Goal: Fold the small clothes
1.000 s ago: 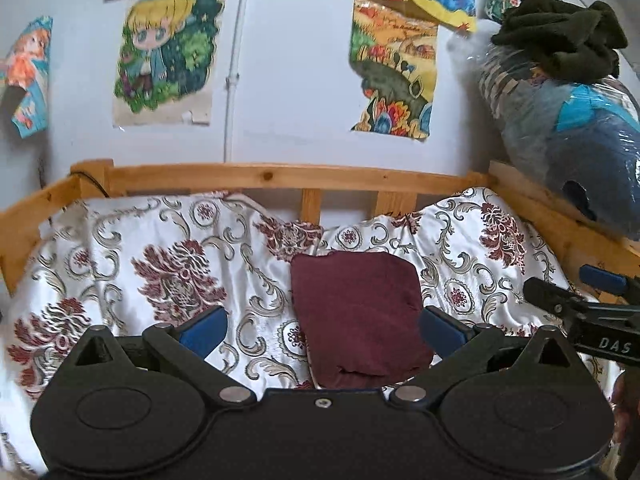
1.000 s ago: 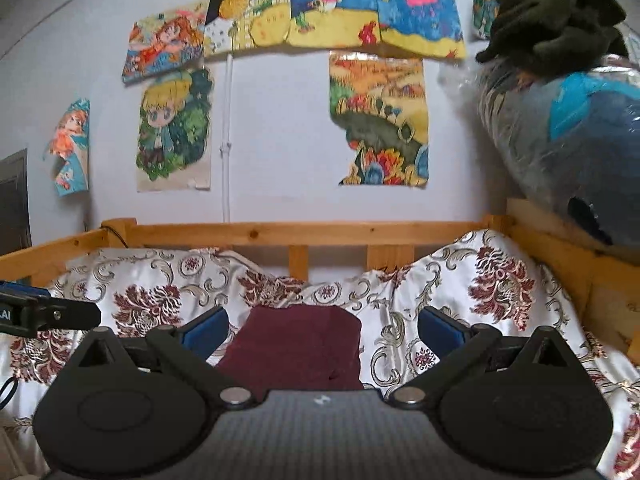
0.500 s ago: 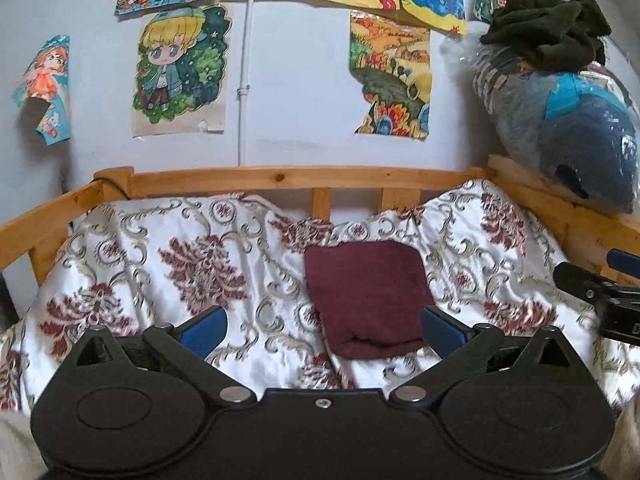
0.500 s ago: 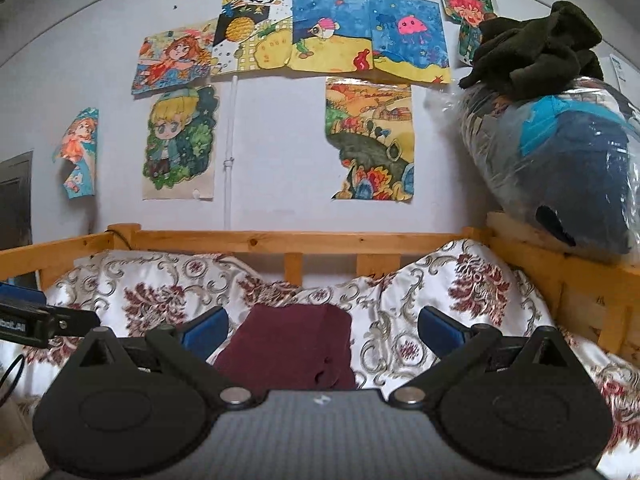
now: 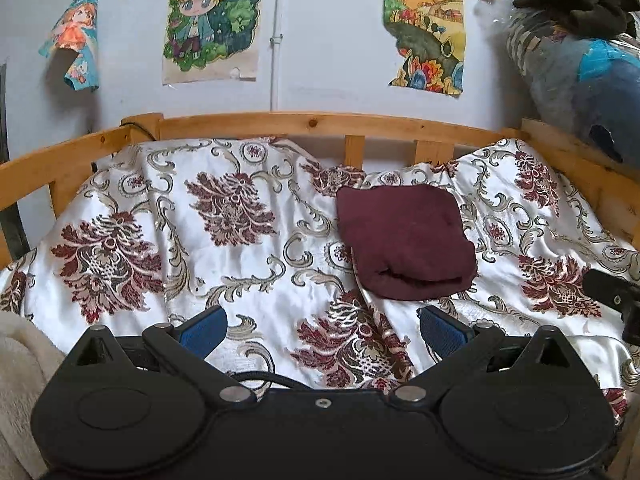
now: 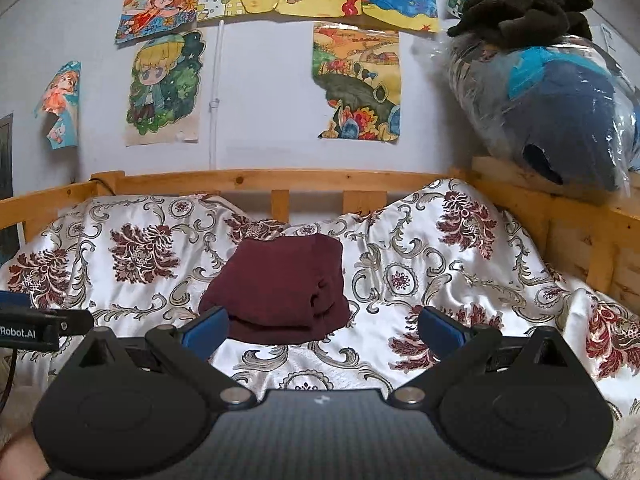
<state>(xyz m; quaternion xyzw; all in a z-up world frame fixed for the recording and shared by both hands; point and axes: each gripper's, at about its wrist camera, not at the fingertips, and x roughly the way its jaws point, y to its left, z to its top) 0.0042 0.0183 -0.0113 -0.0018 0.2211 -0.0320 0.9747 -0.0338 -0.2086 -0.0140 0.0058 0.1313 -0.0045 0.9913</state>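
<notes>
Toward back rail of bed [image 5: 248,120], on floral bedspread [image 5: 248,272]: folded maroon garment [image 5: 404,240], right of centre. Left gripper [image 5: 320,326] fingers apart, empty, near front edge. Right gripper [image 6: 322,328] likewise spread, holding nothing.

Folded maroon garment [image 6: 280,286] lies on floral bedspread [image 6: 440,264].

light: soft, even daylight | shadows: faint | focus: sharp | edges: fisheye bending, dark corner vignette

maroon garment [image 5: 406,242], white floral bedspread [image 5: 248,272]
</notes>
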